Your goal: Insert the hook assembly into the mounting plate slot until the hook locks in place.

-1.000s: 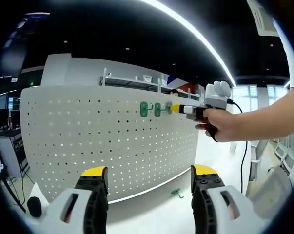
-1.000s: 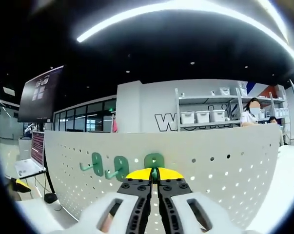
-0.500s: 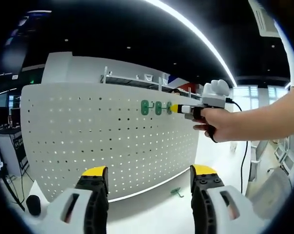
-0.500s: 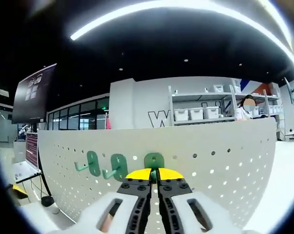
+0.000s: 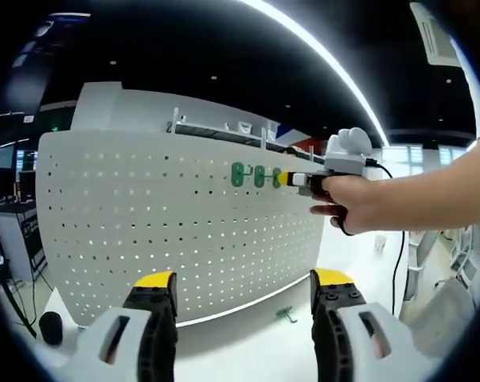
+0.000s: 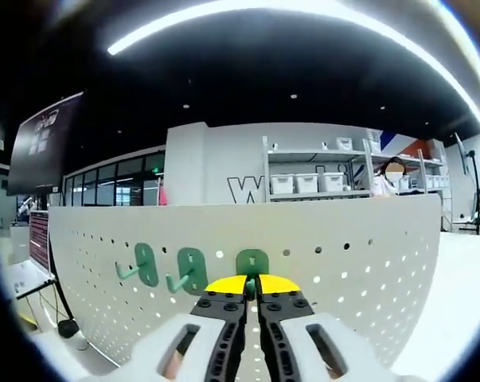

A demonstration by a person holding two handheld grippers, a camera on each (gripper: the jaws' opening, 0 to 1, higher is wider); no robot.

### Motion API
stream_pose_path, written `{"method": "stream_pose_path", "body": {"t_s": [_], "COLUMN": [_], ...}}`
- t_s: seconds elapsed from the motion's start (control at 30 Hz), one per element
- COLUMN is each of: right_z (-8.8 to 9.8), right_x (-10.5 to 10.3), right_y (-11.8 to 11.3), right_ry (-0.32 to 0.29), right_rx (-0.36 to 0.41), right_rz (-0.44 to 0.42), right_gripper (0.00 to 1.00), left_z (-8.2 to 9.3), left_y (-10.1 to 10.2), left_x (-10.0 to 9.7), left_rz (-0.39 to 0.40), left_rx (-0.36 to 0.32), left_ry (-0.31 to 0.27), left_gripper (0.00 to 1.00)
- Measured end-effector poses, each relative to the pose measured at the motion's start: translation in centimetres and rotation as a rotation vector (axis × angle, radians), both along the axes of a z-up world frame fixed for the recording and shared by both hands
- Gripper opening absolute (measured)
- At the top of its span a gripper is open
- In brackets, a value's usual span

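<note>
White pegboard (image 5: 184, 231) standing upright on a white table (image 5: 247, 350), spanning most of the left gripper view. Left gripper (image 5: 243, 290) low and near, yellow-tipped jaws wide apart, gripping nothing, well short of the board. Two green hooks (image 5: 247, 175) already seated in the board's upper row. Just right of them a third green hook (image 6: 252, 263), pinched at its prong between the closed yellow tips of the right gripper (image 6: 252, 284), its flat plate against the board face; whether locked in cannot be told. Right gripper also seen in the left gripper view (image 5: 286, 178), held by a hand (image 5: 355, 203) reaching in from the right. Spare green hook (image 5: 286, 315) lying on the table below, near the board's foot. Far behind, shelving with white bins (image 6: 315, 183)
</note>
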State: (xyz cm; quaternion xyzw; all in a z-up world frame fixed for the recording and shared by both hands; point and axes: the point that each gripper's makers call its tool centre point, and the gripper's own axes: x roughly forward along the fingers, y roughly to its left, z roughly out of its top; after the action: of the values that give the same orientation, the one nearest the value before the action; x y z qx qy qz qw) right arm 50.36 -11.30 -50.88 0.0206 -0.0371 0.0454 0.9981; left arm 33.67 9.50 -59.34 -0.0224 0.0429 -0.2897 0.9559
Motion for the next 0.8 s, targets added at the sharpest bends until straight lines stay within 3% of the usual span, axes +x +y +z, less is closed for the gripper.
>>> {"method": "stream_pose_path", "body": {"t_s": [0.43,0.47,0.6,0.7,0.73,0.8], "right_z": [0.0,-0.2,-1.1,-1.3,-1.7,-2.1], "right_x": [-0.2,-0.4,-0.7,-1.3,-1.5,-1.6], "right_y": [0.5,0.5,-0.3,0.7,0.6,0.4], "right_ry": [0.011,0.021,0.052,0.039,0.06,0.073], "right_rx": [-0.022,-0.055,-0.016,-0.044,-0.044,0.026], "right_rz": [0.057,0.069,0.087,0.199,0.21,0.24], "right_gripper": [0.07,0.09,0.18,0.23,0.25,0.35], "left_z": [0.3,0.4,0.7,0.7,0.7,0.4], "left_y": [0.3,0.2,0.1,0.2,0.2,0.2], "left_x": [0.2,0.2,0.2,0.2,0.2,0.1], "left_rz": [0.006,0.005,0.001,0.004,0.006,0.007], "left_rx": [-0.008,-0.008,-0.001,-0.008,-0.007,-0.006], "left_ry": [-0.006,-0.006,-0.016,-0.016,-0.017,-0.009], "left_gripper": [0.7,0.7,0.7,0.7,0.7,0.7]}}
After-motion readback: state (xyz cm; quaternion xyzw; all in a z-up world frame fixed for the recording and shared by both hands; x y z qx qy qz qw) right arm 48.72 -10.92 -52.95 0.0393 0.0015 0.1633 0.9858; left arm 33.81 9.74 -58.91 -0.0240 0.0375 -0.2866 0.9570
